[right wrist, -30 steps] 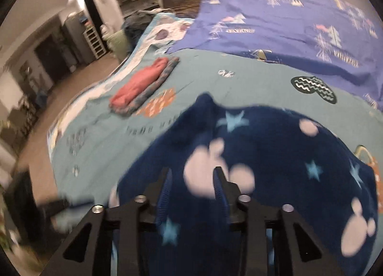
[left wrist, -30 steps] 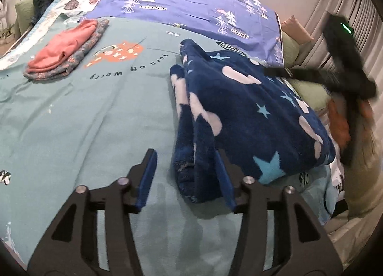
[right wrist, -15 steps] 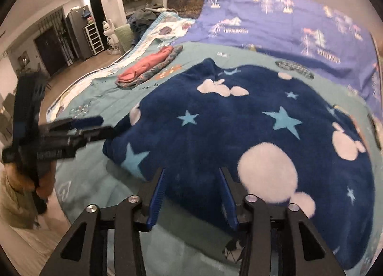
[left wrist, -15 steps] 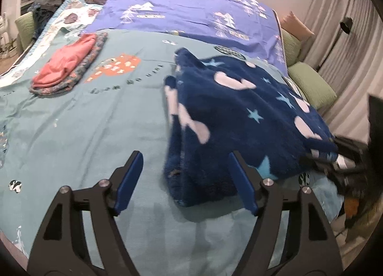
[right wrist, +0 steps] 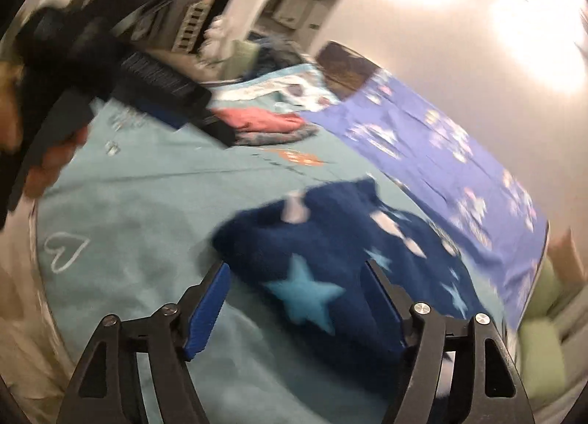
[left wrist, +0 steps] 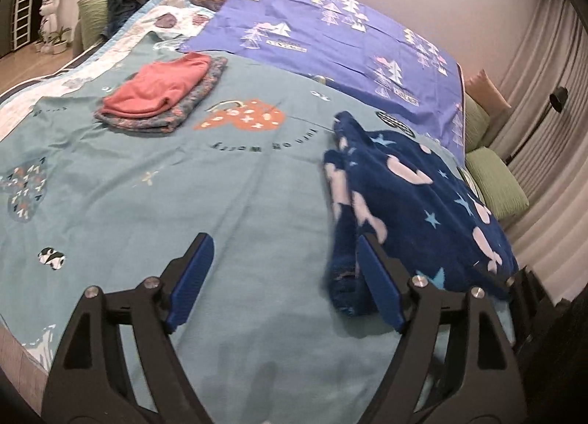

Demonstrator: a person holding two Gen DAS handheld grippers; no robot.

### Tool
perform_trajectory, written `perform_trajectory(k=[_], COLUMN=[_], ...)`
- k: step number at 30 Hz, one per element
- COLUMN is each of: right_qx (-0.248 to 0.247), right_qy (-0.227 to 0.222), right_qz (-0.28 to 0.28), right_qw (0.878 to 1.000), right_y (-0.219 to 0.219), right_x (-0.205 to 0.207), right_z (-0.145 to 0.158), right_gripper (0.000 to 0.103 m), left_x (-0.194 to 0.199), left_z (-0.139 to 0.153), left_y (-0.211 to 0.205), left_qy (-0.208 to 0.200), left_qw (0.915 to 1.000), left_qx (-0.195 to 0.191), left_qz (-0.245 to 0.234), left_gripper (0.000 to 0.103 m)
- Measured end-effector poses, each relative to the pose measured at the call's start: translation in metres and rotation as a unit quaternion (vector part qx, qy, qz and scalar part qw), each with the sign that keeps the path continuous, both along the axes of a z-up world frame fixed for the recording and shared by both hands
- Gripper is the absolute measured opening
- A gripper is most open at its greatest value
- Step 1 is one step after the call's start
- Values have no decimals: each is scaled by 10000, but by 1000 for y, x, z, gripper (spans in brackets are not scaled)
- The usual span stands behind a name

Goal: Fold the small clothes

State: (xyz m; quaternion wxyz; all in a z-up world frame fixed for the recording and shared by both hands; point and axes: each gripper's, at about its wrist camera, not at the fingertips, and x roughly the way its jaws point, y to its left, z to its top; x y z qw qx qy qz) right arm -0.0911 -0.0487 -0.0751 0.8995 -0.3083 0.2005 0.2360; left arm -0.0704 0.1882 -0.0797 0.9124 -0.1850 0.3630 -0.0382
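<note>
Navy fleece garment beside left gripper, under right gripper; both jaws just opened wide, gripping nothing; right view blurred.

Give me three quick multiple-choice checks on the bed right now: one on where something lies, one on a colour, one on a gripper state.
1. Where does the pink garment lie?
A. on a folded patterned piece
B. on the purple sheet
C. on the floor

2. What colour is the fleece garment with stars?
A. red
B. dark blue
C. white

3. How does the left gripper stand?
A. shut on the fleece
B. shut on nothing
C. open

Answers: 1 A, it tops the patterned piece on the teal cover. 2 B, navy pile with pale stars. 3 C, its pads stand wide apart, having just opened.
</note>
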Motion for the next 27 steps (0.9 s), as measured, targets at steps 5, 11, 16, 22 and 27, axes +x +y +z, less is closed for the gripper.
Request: perform_trajectory(k=[5, 11, 16, 22, 27], right_qx=[-510, -588, -44, 1371, 1900], right_qy=[149, -52, 191, 1172, 1589], right_qz=[-44, -433, -402, -322, -305], right_qw=[9986, 9973, 9990, 9831, 9684], right_y=[35, 53, 46, 1, -20], right_x=[19, 53, 59, 72, 81], right_z=[-25, -40, -31, 4, 14], right_gripper=[76, 75, 33, 21, 19], left_x=[1, 28, 69, 135, 180], left_z=[-1, -8, -30, -55, -62], left_y=[15, 27, 16, -28, -60], left_qy=[-65, 45, 268, 875, 1208], left_qw=[9999, 9993, 9886, 9610, 9571], left_qx=[-7, -355, -1252, -2139, -2095], left_qz=[115, -83, -795, -1521, -1595], left_gripper=[80, 80, 82, 82, 82])
